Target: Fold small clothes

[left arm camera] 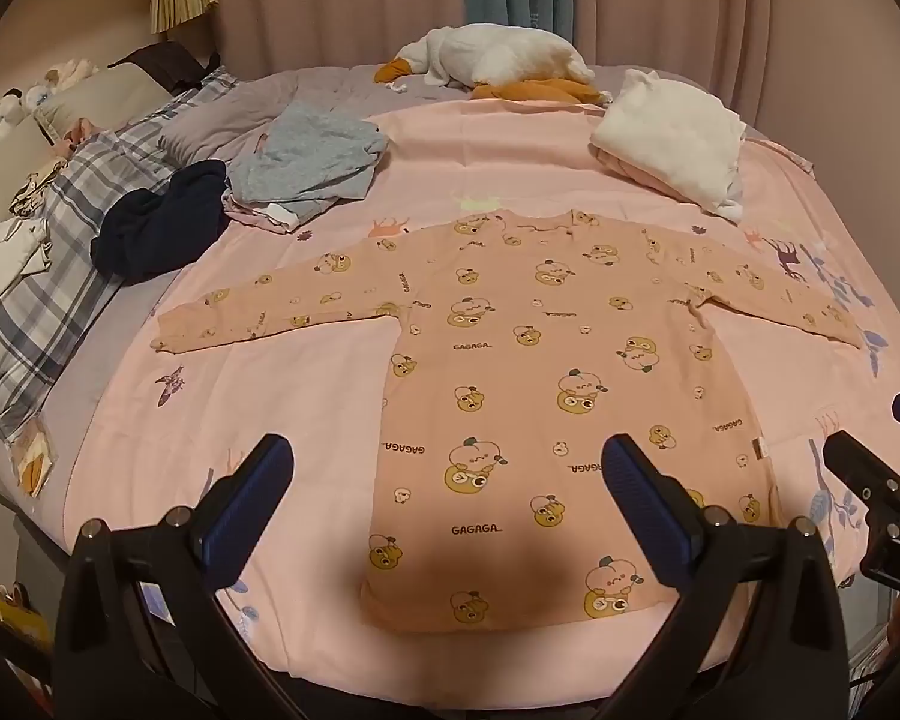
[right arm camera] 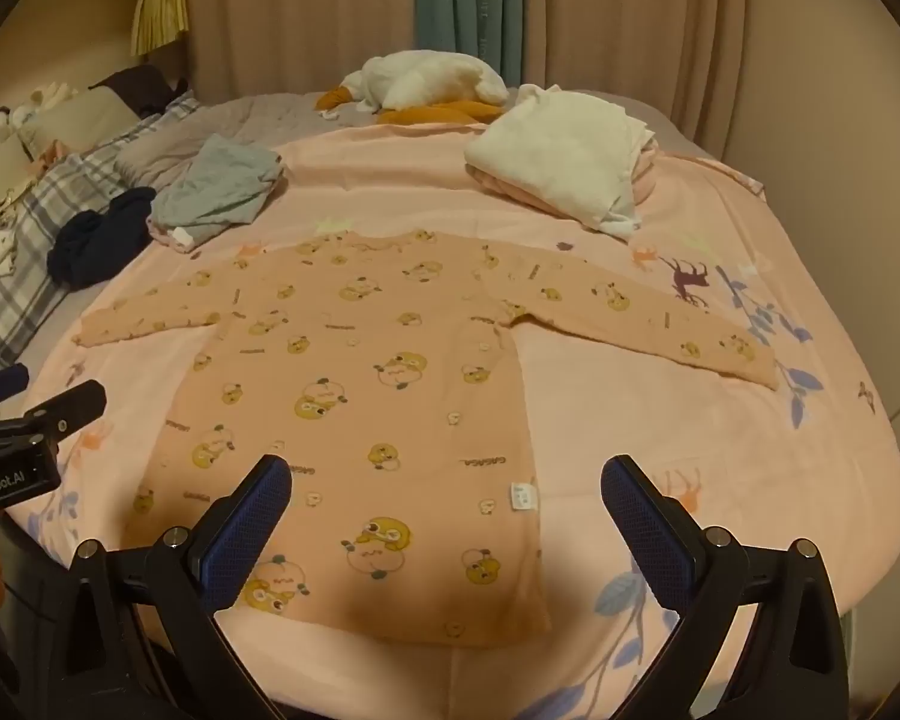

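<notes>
A small peach long-sleeved shirt with cartoon prints lies flat on the pink bedspread, both sleeves spread out sideways, hem toward me. It also shows in the right wrist view. My left gripper is open and empty, hovering above the shirt's hem on its left half. My right gripper is open and empty, hovering above the hem's right corner. Each gripper shows at the edge of the other's view: the right one, the left one.
A grey garment and a dark navy garment lie crumpled at the back left. Folded white and pink clothes sit at the back right. A white goose plush lies by the curtain. Plaid pillows line the left side.
</notes>
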The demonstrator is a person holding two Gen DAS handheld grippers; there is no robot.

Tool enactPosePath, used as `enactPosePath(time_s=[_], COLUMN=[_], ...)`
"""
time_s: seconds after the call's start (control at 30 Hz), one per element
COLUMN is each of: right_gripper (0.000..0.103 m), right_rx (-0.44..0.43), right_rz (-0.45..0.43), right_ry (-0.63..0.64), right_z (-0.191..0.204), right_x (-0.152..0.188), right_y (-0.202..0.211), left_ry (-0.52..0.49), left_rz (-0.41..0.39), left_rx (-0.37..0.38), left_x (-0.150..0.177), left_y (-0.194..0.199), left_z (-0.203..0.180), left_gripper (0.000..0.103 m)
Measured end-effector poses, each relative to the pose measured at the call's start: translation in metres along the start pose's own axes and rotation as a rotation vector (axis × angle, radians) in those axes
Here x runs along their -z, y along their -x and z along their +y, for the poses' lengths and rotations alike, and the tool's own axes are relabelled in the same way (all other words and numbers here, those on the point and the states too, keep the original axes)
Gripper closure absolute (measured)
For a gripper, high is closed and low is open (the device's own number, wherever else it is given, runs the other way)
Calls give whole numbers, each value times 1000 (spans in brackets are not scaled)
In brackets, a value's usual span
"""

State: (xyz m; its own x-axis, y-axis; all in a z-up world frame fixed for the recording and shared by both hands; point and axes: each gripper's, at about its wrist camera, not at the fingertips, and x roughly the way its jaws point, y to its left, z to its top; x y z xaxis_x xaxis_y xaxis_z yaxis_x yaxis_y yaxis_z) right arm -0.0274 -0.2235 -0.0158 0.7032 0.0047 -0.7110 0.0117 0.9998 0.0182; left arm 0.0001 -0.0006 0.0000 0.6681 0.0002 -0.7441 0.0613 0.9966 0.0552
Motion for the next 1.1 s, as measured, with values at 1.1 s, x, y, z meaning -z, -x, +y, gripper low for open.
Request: enactPosePath(time_s=[1.1], right_gripper=[1], right_rx=[1], right_rz=[-24], right_ry=[2], right_z=[1], right_x=[-2], right_y=[3], left_ry=[-12], left_rz=[-5], left_rx=[3], left_x=[-2], left_y=[-2], left_z=[-5], left_gripper=[0])
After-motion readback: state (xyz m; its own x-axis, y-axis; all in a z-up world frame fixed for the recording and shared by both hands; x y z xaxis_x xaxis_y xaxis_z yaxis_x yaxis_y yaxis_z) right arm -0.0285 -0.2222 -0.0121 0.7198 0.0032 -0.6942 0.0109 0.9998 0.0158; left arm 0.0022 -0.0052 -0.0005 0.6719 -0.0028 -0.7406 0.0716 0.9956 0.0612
